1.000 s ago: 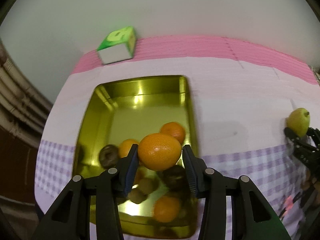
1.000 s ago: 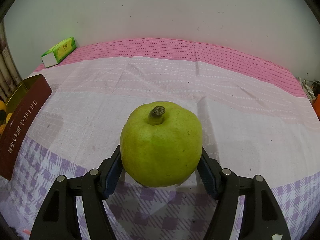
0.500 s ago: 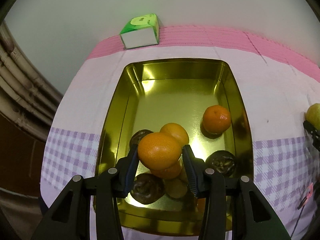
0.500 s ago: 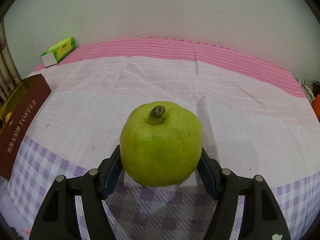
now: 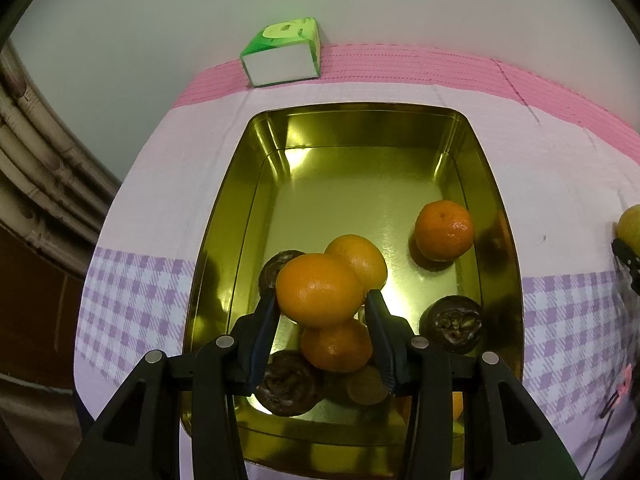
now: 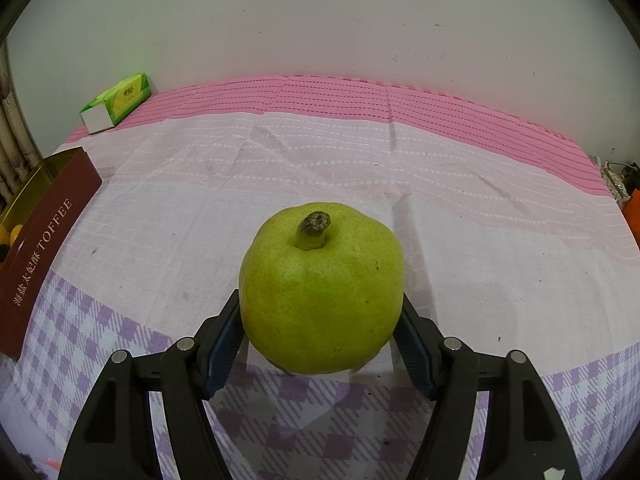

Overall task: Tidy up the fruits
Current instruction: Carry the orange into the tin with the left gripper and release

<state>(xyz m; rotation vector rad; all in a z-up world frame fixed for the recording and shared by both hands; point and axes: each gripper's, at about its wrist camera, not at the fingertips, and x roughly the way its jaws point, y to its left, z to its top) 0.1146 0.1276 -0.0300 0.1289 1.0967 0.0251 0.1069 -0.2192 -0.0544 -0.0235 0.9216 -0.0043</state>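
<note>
Two grippers, each closed on one fruit, hang over a desk under a soft woven cloth [image 6: 320, 160] banded pink, pale pink and lilac check. The left gripper [image 5: 322, 304] clamps a smooth, glossy orange [image 5: 320, 289] between black pads above the near end of a mirror-bright gold tin [image 5: 360, 136], a rounded rectangle with raised walls. Lying in the tin are three more oranges: one [image 5: 358, 258] just behind the held fruit, one [image 5: 337, 345] beneath it, one [image 5: 444, 230] alone by the right wall. Around them sit three dark, wrinkled fruits [image 5: 452, 322], possibly passion fruit; the fisheye view is too dim to be sure. The right gripper [image 6: 320, 328] holds a plump, speckled green pear [image 6: 322, 292], stubby stem up, low over the checked band, well apart from the tin. Only the right wrist view shows the tin's maroon outer side lettered "TOFFEE"; only the left shows its contents. Both catch a glossy green-and-white box [image 5: 282, 54] at the cloth's far edge by the wall.
</note>
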